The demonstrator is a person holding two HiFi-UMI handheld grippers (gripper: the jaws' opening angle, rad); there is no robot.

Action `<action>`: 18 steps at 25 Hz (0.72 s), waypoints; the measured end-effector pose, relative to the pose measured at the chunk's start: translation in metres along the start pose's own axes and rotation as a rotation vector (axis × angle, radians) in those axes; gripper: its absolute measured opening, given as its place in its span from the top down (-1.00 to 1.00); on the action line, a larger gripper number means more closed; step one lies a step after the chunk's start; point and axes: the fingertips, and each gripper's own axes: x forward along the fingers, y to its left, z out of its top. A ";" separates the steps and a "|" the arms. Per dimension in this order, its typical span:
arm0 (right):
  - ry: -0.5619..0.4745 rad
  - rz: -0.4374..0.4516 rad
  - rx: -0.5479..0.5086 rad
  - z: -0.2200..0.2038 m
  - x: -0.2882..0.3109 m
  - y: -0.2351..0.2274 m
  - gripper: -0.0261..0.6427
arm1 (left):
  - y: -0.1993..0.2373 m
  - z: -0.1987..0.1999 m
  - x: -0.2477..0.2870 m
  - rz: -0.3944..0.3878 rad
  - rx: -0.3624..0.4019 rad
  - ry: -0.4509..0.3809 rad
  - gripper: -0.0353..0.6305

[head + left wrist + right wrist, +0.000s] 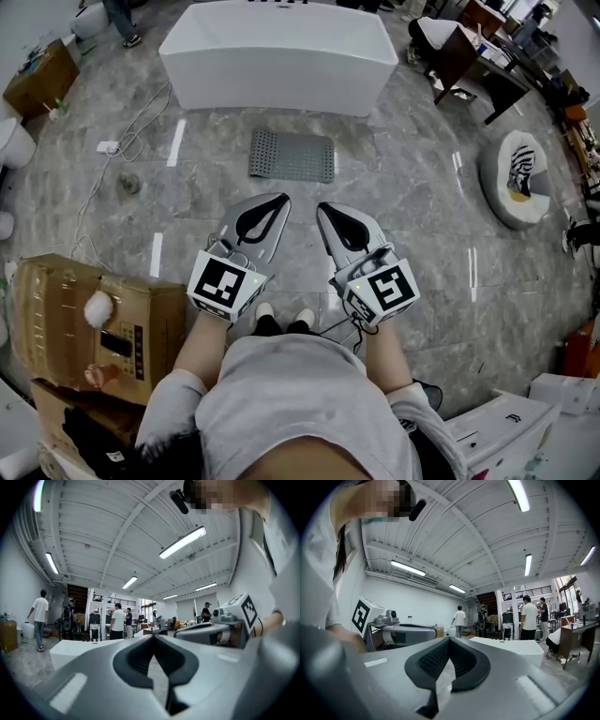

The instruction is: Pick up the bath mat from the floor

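Head view looks steeply down; both gripper views face forward, seemingly level, sharing the bathtub [281,86].

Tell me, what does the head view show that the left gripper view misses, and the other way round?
Only the head view: the grey bath mat lying flat on the floor, and the person's shoes. Only the left gripper view: the ceiling with its long lamps. Both: the white bathtub, plus the left gripper and right gripper, each shut and empty.
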 end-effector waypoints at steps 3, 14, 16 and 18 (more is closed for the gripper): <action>0.006 -0.008 -0.003 -0.001 0.008 0.003 0.93 | 0.008 -0.002 -0.002 -0.002 -0.002 -0.001 0.89; -0.035 -0.054 0.024 -0.002 0.039 0.005 0.93 | 0.051 -0.016 -0.006 -0.016 0.024 0.005 0.89; -0.032 -0.067 0.022 -0.004 0.043 0.000 0.92 | 0.059 -0.021 -0.002 -0.016 0.028 0.015 0.89; -0.021 -0.080 0.027 -0.007 0.048 -0.009 0.92 | 0.067 -0.024 0.005 -0.011 0.027 0.017 0.89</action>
